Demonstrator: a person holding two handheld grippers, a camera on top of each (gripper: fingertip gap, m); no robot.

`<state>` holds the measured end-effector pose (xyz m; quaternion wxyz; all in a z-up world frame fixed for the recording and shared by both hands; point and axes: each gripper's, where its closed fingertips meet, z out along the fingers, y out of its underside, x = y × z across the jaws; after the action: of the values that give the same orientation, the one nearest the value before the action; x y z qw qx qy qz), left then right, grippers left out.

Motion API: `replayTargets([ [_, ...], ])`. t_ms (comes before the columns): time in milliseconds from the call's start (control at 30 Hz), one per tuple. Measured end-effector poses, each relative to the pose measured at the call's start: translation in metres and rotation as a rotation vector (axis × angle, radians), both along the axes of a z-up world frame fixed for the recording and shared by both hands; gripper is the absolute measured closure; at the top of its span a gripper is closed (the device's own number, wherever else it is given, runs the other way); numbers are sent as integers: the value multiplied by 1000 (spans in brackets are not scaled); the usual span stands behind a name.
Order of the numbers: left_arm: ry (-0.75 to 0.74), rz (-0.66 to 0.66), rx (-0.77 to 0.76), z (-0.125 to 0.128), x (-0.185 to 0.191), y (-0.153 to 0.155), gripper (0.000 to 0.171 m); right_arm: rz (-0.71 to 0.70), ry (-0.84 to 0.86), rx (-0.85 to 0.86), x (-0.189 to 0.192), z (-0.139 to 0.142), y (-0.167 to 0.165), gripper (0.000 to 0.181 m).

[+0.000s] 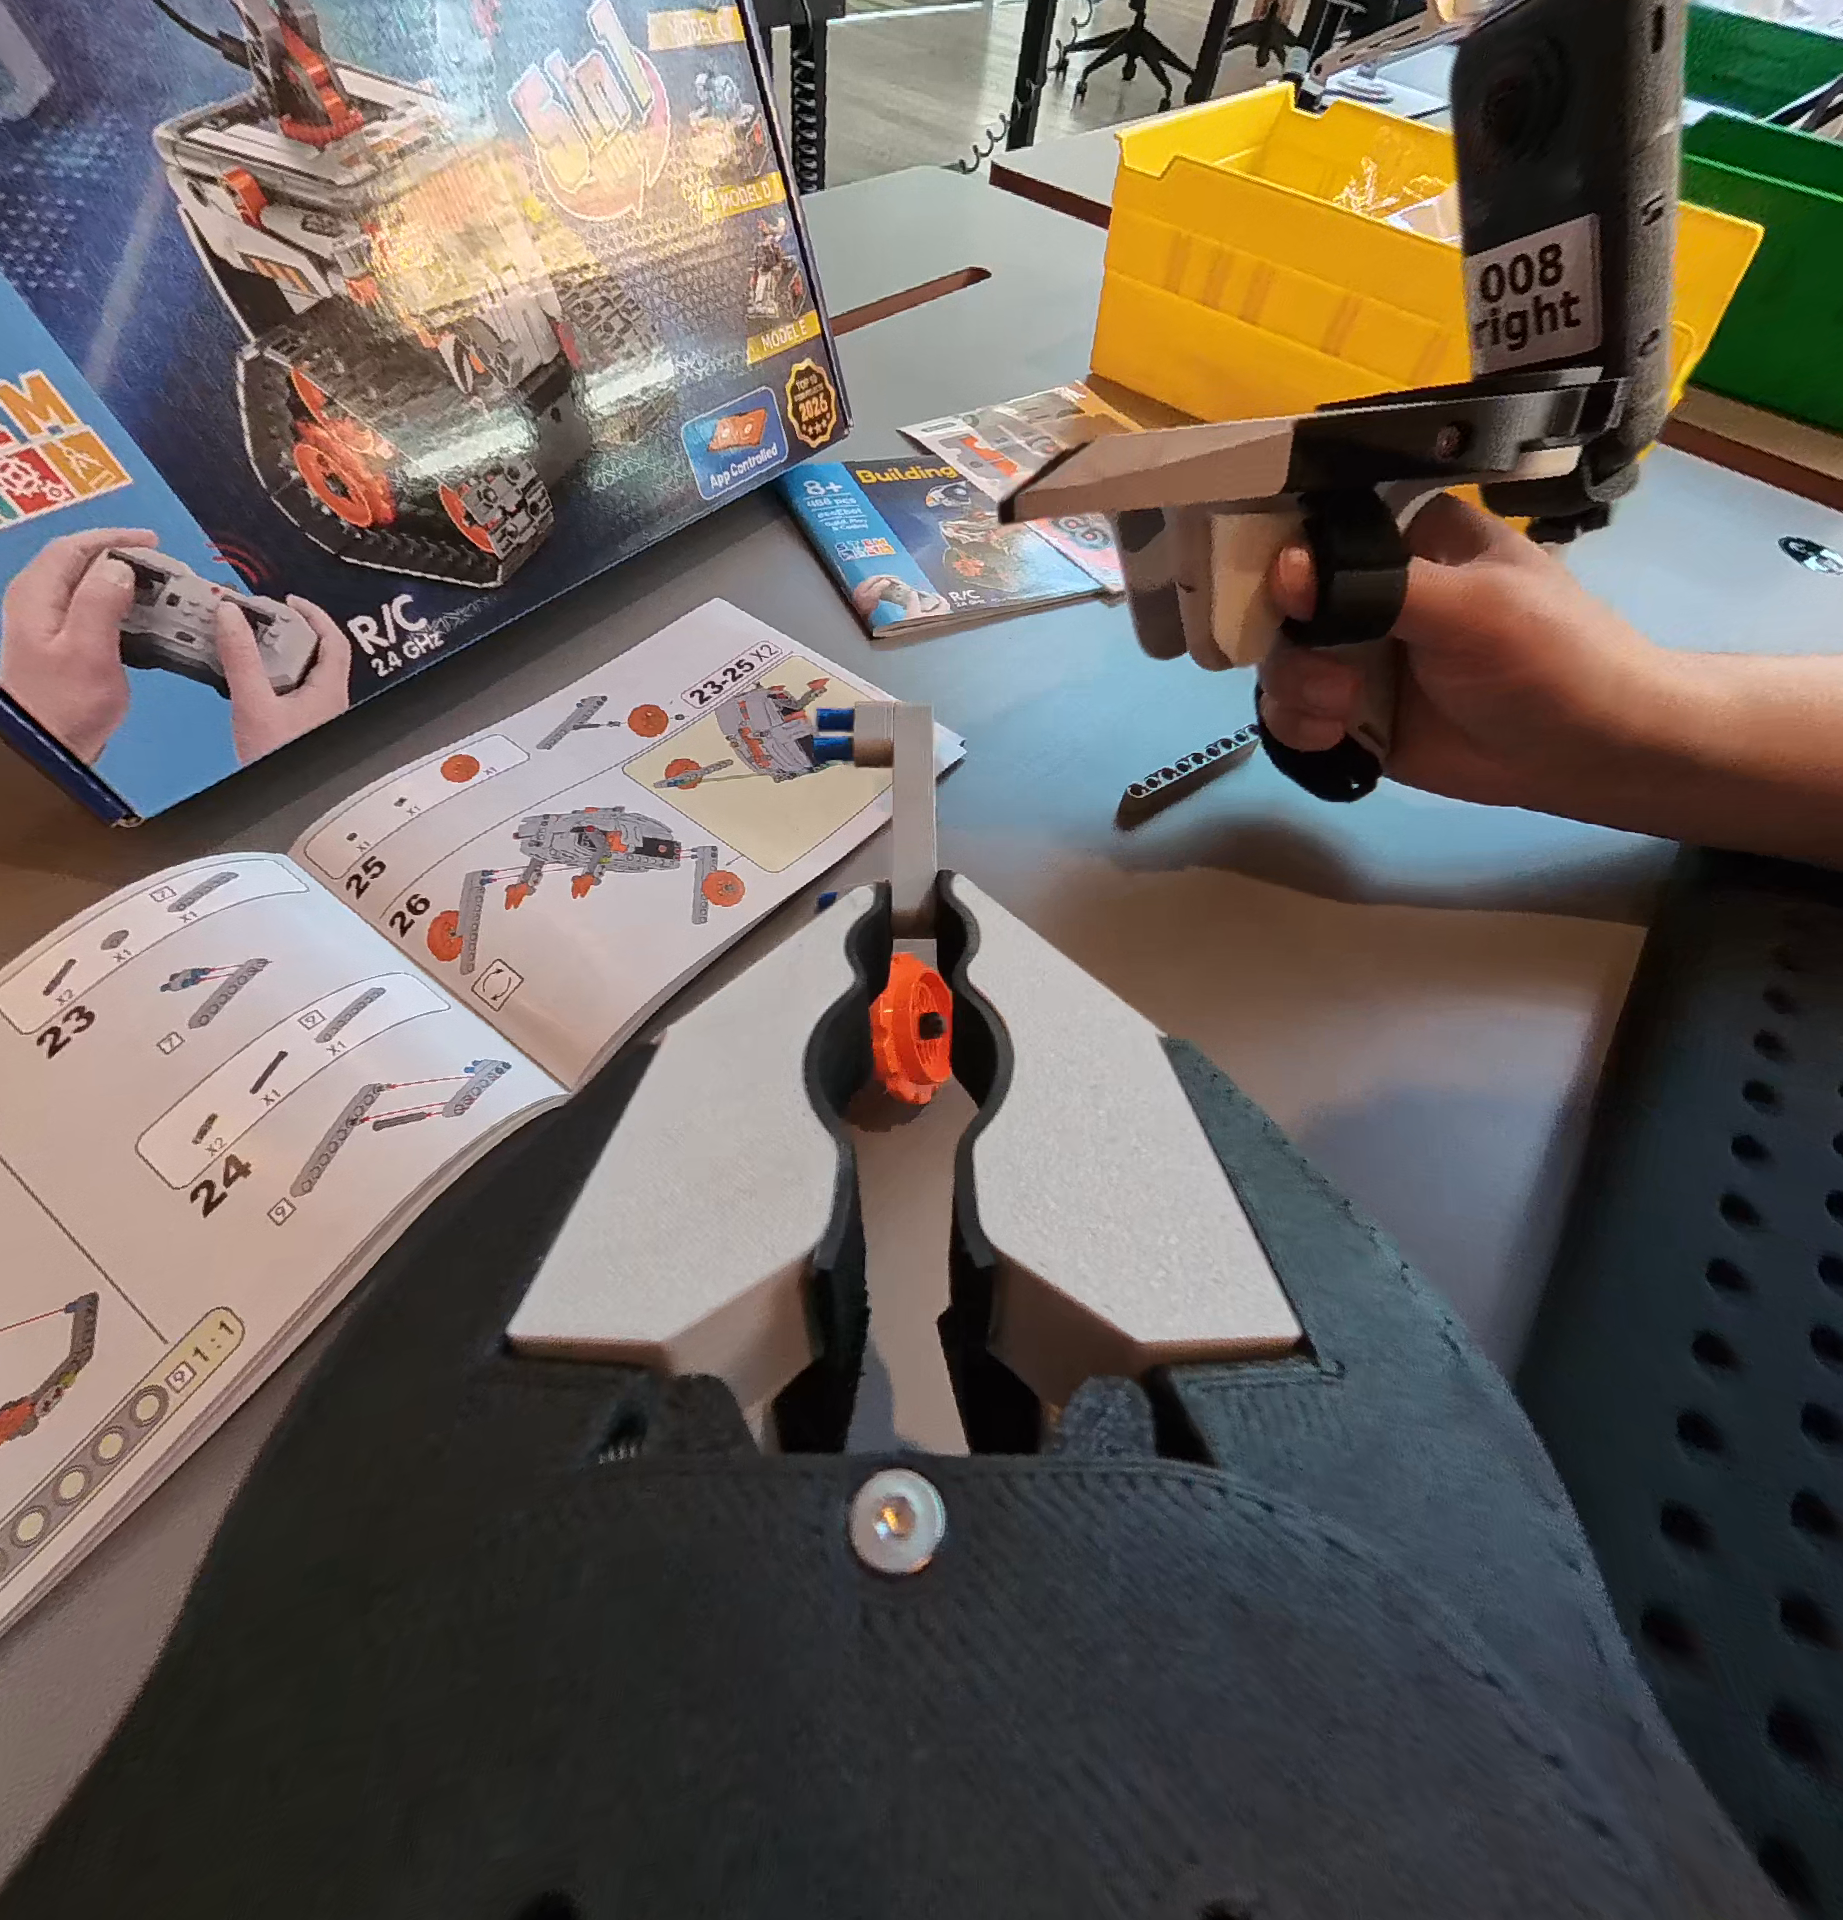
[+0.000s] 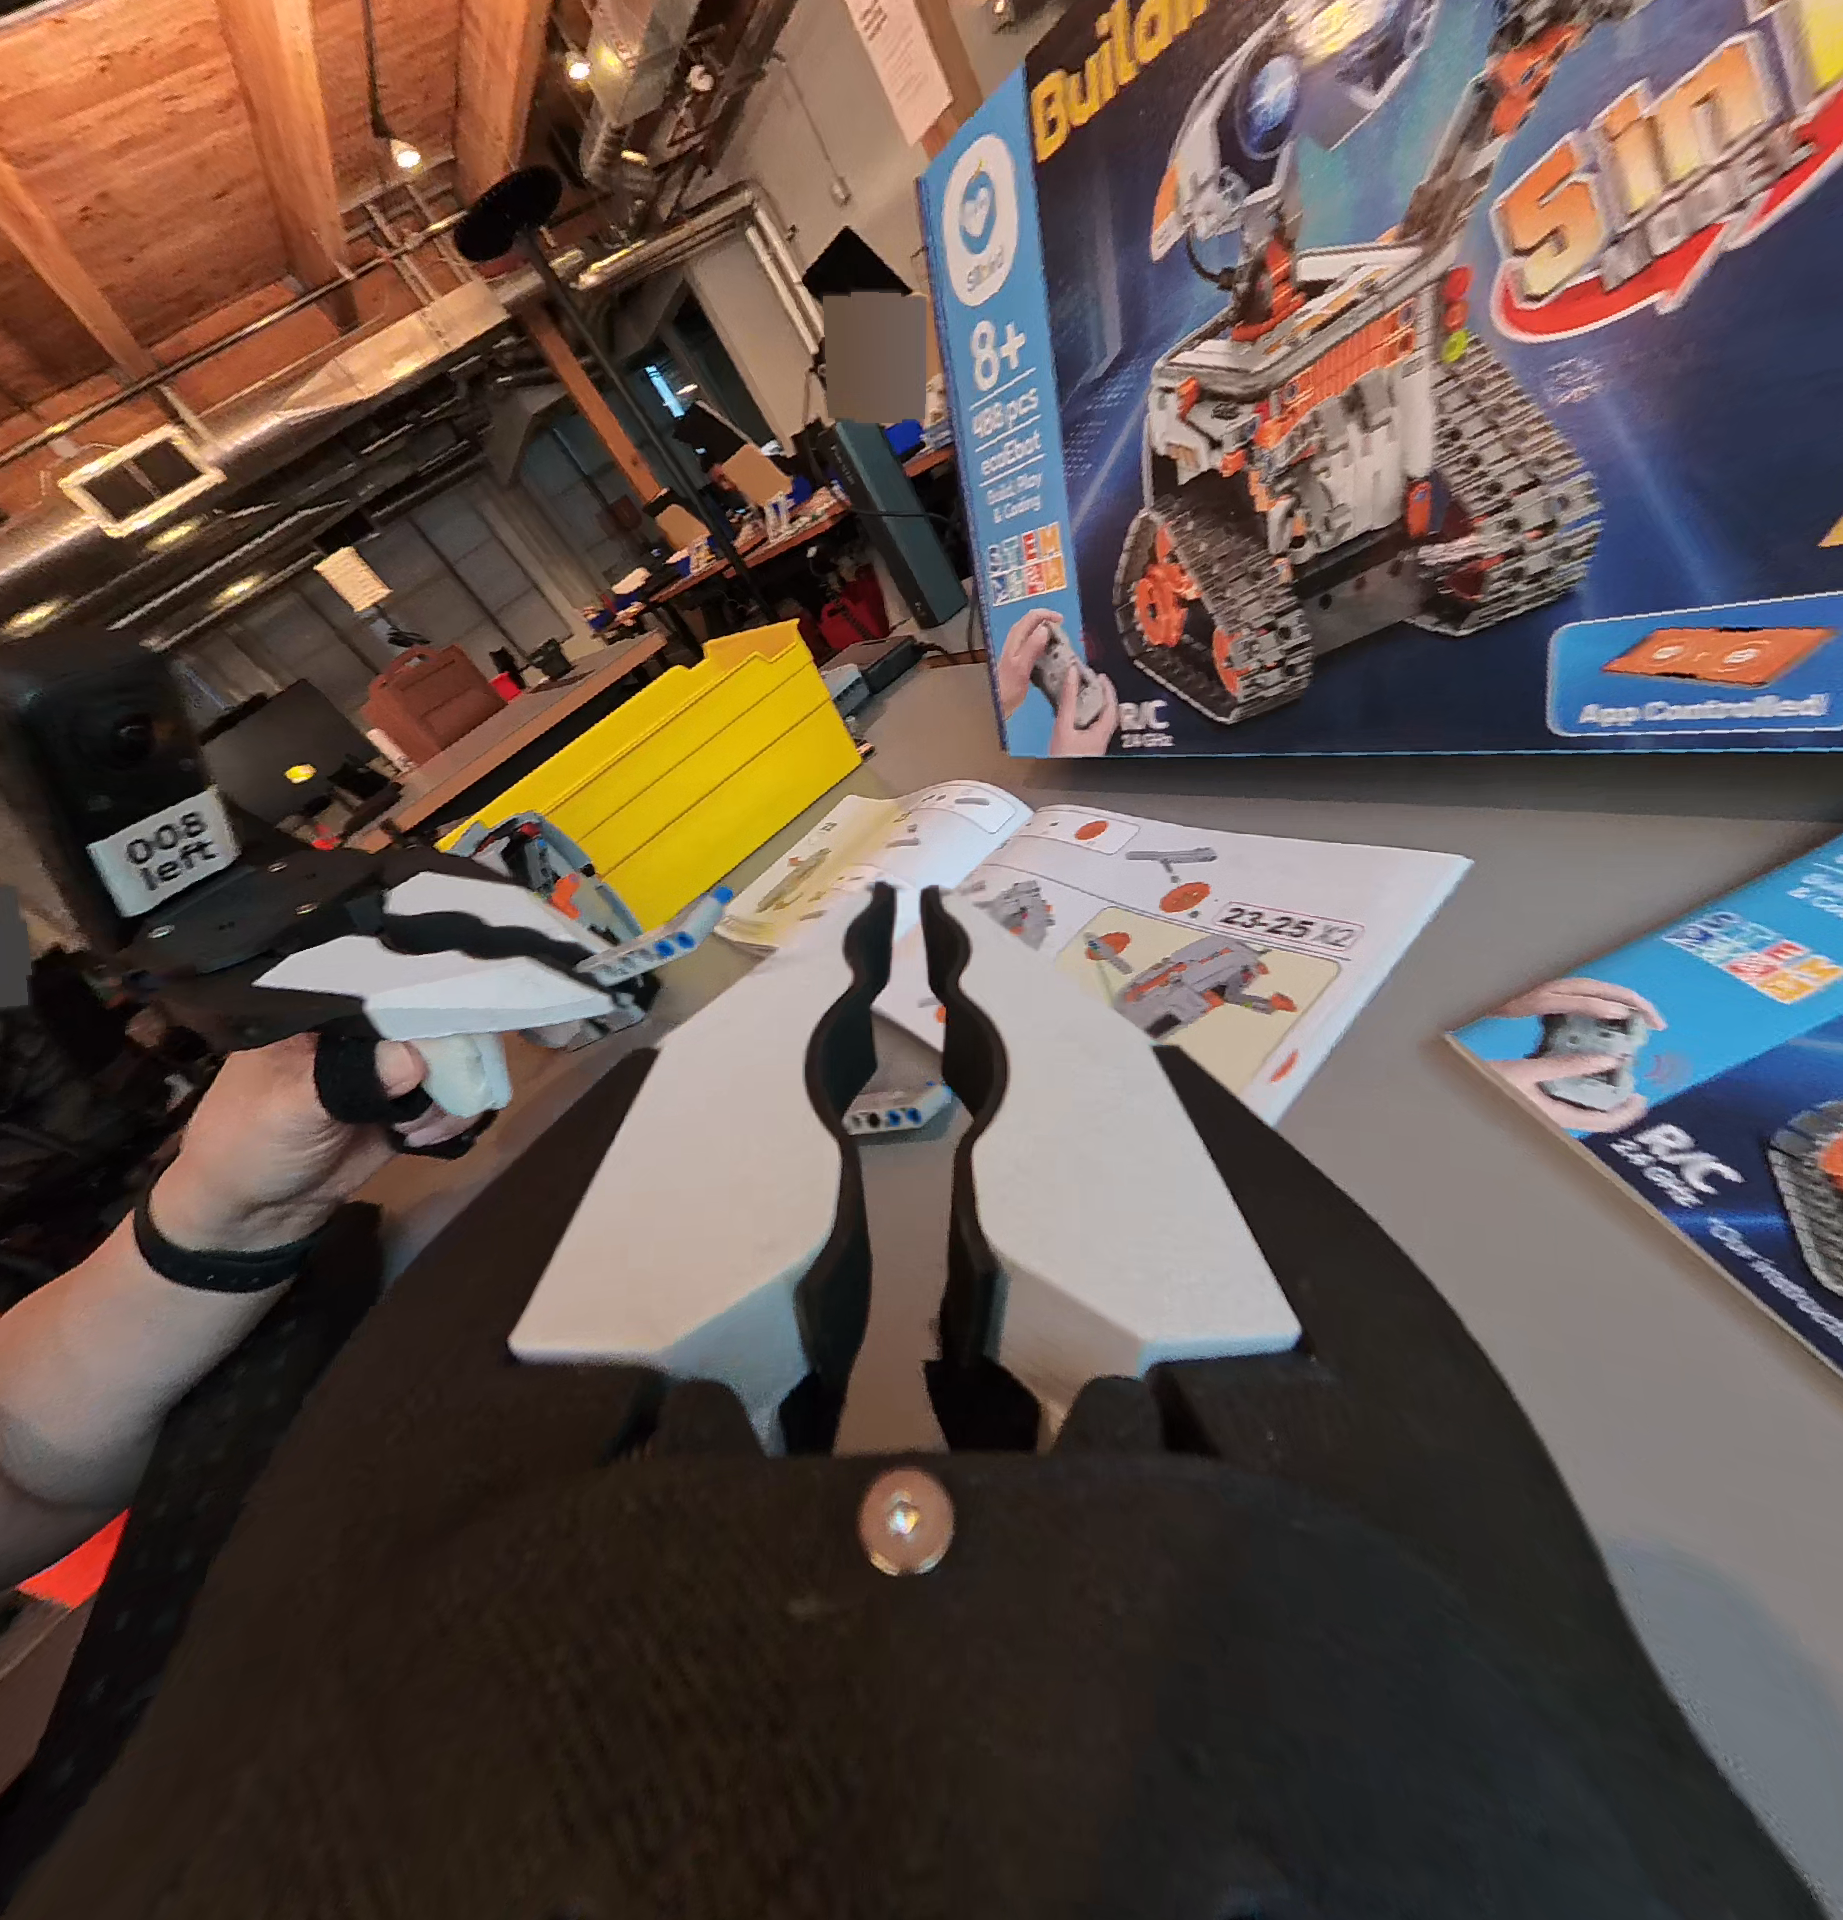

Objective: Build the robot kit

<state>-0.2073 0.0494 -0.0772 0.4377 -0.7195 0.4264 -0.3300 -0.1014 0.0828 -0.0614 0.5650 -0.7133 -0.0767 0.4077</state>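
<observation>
My left gripper (image 1: 912,896) is shut on a grey beam (image 1: 914,810) that stands up out of its tips. Blue pins (image 1: 832,732) stick out at the beam's top, and an orange wheel (image 1: 909,1039) sits between the pads lower down. It hangs over the open instruction booklet (image 1: 377,1039). In the right wrist view the left gripper (image 2: 626,987) is at the left with the pinned beam (image 2: 678,940). My right gripper (image 2: 906,899) is almost shut, with a thin slit and nothing in it. It is raised above the table (image 1: 1021,501).
A toy kit box (image 1: 429,364) stands behind the booklet. A yellow bin (image 1: 1291,270) and a green bin (image 1: 1790,239) are at the back right. Closed booklets (image 1: 938,540) and a loose dark beam (image 1: 1192,769) lie on the table. A black perforated mat (image 1: 1748,1247) is at the right. About 12 cm separates my left fingertips from my right.
</observation>
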Motion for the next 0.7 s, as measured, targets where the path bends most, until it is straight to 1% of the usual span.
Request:
replayTargets([
  [133, -9, -28, 4, 2, 3, -4, 165, 159, -18, 28, -27, 3, -13, 171],
  [167, -17, -51, 5, 3, 5, -8, 165, 220, -29, 50, -36, 5, -20, 168],
  [233, -38, -104, 5, 7, 9, -16, 165, 330, -101, 106, -50, 6, -32, 160],
  [267, -52, -141, 5, 9, 12, -22, 166, 378, -143, 152, -55, 7, -39, 152],
  [333, -90, -220, 3, 16, 17, -35, 166, 516, -165, 247, -65, 17, -61, 111],
  [367, -112, -259, 0, 20, 18, -42, 166, 545, -189, 299, -65, 20, -68, 98],
  [400, -131, -290, -1, 23, 19, -47, 166, 560, -222, 354, -64, 22, -74, 97],
  [467, -161, -332, 2, 30, 20, -54, 166, 601, -271, 432, -62, 22, -85, 101],
  [533, -180, -366, 3, 34, 19, -59, 166, 619, -253, 437, -62, 25, -88, 115],
  [700, -200, -443, 18, 38, 21, -72, 166, 647, -212, 424, -63, 28, -91, 130],
])
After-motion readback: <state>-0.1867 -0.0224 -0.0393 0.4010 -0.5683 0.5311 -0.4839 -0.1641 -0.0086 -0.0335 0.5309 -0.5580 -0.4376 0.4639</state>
